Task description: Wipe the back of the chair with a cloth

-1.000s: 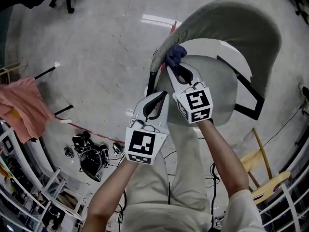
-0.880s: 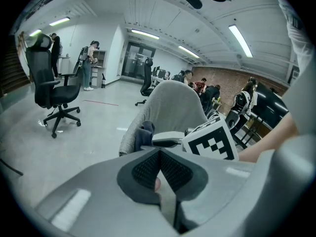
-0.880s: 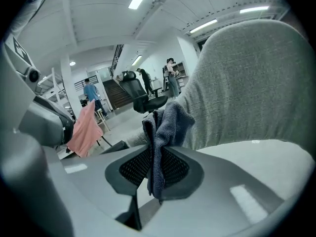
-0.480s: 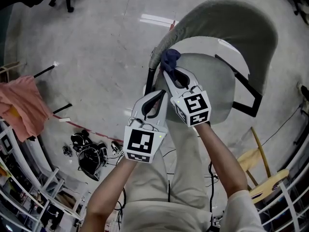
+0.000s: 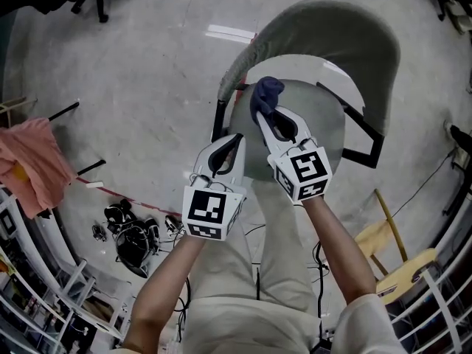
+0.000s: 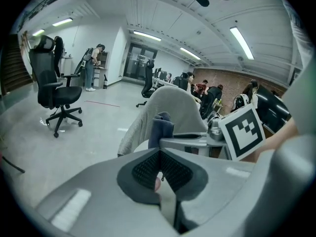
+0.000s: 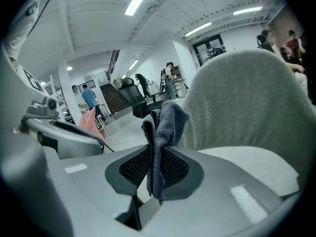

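Grey polished floor [image 5: 147,65] stretches all round you, with a pink fabric [image 5: 29,161] draped at the left and a black office chair [image 6: 54,83] standing well off in the open room. Right below you sits the chair [image 5: 324,21], its grey backrest curving round the far side of the pale seat [image 5: 324,124].

Your right gripper [image 5: 264,115] reaches out over the seat, and its jaws are clamped tight on the cloth [image 5: 265,93]. In the right gripper view, the dark blue cloth [image 7: 165,127] is pinched between the ribbed pads, bunched above them, with a short tail hanging below. It hangs above the far left part of the seat, close to the left end of the backrest and in front of its inner face. I can't tell whether it actually touches the fabric.

Your left gripper [image 5: 233,140] hangs just beside the right one, on its left, nearer to you, at the seat's left edge. Its jaws are pressed together with nothing between them. Their tips point towards the cloth, and it holds no part of the chair.

Over at the lower right edge of the head view, a wooden chair [image 5: 398,271] stands well apart.
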